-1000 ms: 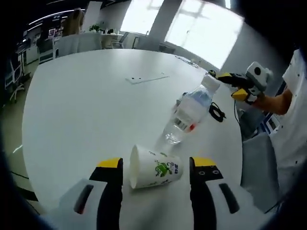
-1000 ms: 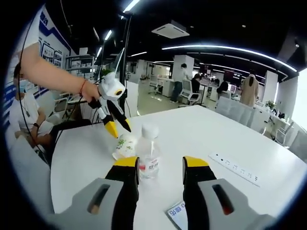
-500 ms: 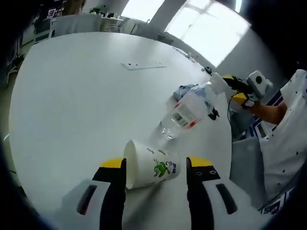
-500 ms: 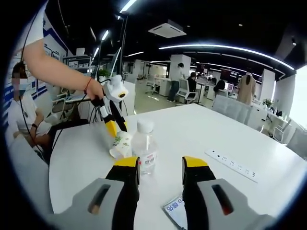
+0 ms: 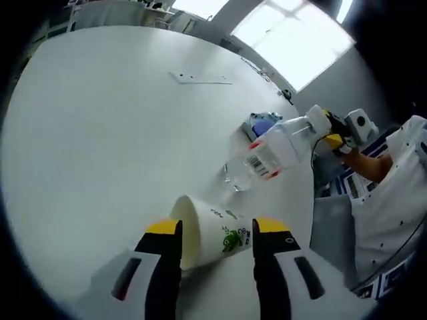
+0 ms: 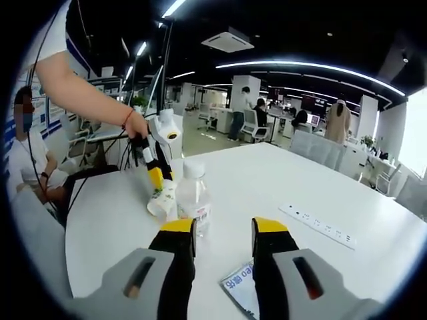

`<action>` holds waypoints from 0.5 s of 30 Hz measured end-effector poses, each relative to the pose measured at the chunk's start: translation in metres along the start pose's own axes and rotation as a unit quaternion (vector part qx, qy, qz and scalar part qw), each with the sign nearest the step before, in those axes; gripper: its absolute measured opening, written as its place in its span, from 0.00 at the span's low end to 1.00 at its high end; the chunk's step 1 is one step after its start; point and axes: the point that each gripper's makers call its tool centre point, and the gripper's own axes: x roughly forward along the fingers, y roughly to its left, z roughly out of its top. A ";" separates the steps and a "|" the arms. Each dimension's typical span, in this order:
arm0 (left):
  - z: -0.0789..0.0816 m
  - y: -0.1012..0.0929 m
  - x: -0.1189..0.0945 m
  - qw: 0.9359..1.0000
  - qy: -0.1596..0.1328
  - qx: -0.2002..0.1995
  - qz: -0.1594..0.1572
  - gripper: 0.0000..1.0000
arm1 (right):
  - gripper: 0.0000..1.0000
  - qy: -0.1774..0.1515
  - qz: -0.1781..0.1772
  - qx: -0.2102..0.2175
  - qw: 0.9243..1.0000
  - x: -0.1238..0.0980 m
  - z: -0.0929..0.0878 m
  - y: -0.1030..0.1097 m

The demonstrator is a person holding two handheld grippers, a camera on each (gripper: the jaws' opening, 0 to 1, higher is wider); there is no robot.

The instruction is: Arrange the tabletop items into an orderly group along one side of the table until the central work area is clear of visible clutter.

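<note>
A: Step?
B: Gathering. On the white table (image 5: 100,133), water bottle (image 5: 270,152) stands upright just past the paper cup (image 5: 210,230), cap toward right gripper (image 6: 219,228), jaws spread, bottle ahead.
A: Cup?
B: On its side betw. left gripper (image 5: 208,228) jaws, mouth to one jaw; apart, unclamped. Next: pinch, carry to edge w/ blue packet (image 6: 241,288).

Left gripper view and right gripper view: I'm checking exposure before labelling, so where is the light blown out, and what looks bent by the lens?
Left gripper view: the window at top is blown out white, and the white round table bulges with its edge curving. Right gripper view: ceiling strip lights bow into arcs, the room beyond is dim, and the clear plastic water bottle stays sharp.
</note>
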 end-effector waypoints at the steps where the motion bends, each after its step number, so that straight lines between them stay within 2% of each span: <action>1: -0.001 0.001 0.001 1.000 0.003 -0.004 -0.003 0.37 | 0.30 0.000 -0.001 0.000 1.000 -0.001 0.000 -0.001; 5: -0.004 0.003 0.002 1.000 0.010 -0.021 -0.013 0.34 | 0.29 0.000 -0.005 -0.001 1.000 -0.002 -0.002 -0.003; 11: -0.006 0.004 0.001 0.999 0.014 -0.029 -0.021 0.25 | 0.28 0.003 -0.008 0.002 1.000 -0.003 -0.006 -0.004; 15: -0.006 0.003 0.001 0.999 0.013 -0.033 -0.028 0.23 | 0.28 0.002 -0.009 0.003 1.000 -0.003 -0.006 -0.006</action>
